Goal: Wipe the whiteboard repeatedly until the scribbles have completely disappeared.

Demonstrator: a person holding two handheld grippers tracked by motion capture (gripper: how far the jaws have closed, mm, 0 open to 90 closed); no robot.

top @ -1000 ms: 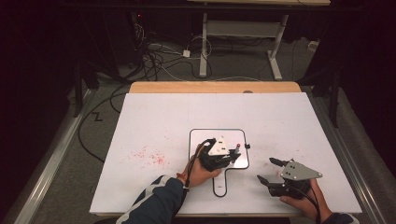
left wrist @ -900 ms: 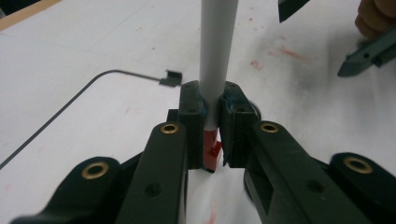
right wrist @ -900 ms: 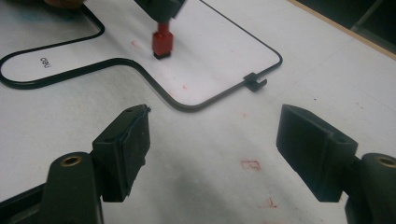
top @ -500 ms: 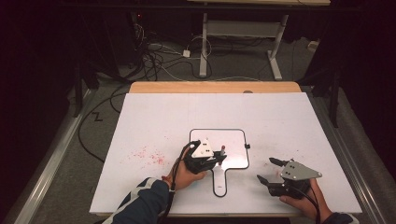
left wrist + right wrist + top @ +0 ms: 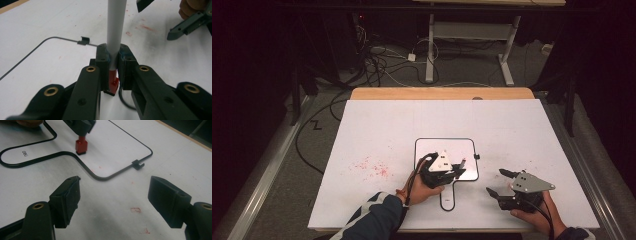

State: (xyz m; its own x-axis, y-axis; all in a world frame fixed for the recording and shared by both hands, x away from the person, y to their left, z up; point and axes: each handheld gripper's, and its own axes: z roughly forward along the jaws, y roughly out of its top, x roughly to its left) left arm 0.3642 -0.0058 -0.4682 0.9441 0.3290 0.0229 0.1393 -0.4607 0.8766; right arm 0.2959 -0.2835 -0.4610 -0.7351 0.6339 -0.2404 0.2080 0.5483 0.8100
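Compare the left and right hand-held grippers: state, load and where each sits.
The left hand-held gripper is shut on a white marker with a red end; the right hand-held gripper is open with nothing between its jaws. The left one is over the small whiteboard; the right one is off it, beside its handle, over the white table. Both have black jaws and a grey three-cornered plate on top.

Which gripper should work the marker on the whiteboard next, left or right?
Left, most likely. The left gripper is already shut on the marker, its red end over the whiteboard. The right gripper sits open beside the board, holding nothing.
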